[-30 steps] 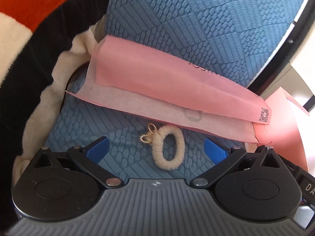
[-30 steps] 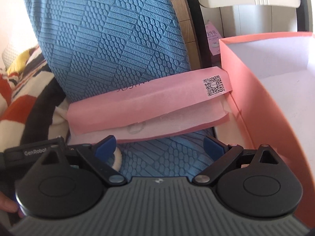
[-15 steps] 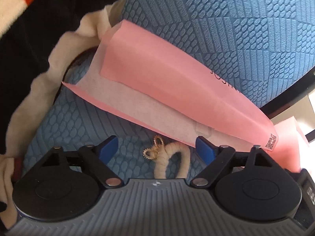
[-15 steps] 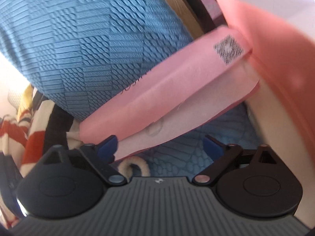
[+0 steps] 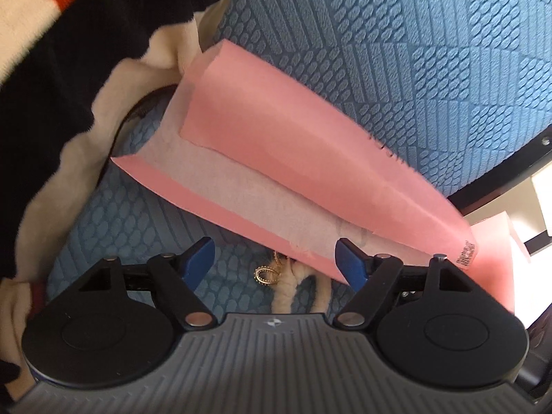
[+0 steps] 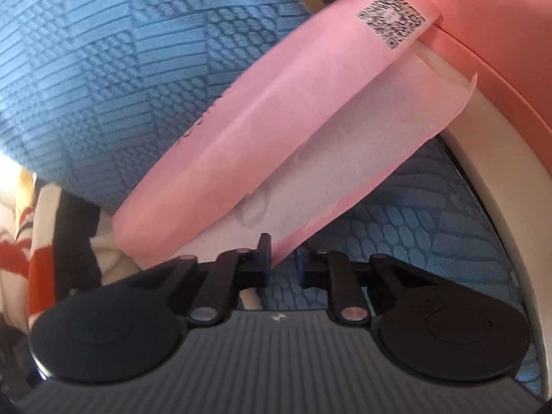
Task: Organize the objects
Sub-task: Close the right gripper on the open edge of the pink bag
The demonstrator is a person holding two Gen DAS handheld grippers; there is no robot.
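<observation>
Blue chair seat (image 5: 145, 214): hair tie (image 5: 286, 293) lain between spread left gripper (image 5: 276, 258) jaws, ungripped, closing. Right gripper (image 6: 283, 258) just closed on pink bag (image 6: 310, 138) flap edge. Flap best lifted gently; tearing judged likely.

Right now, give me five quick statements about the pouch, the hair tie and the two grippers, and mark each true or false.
1. The right gripper is wide open. False: its jaws have just been closing and now pinch the lower flap edge of the pink pouch.
2. The left gripper is open. True: its jaws have narrowed a little but hold nothing.
3. The cream hair tie lies on the blue seat cushion. True.
4. The hair tie is inside the pouch. False: it lies outside, just below the flap edge.
5. The pouch carries a square printed code. True.
</observation>
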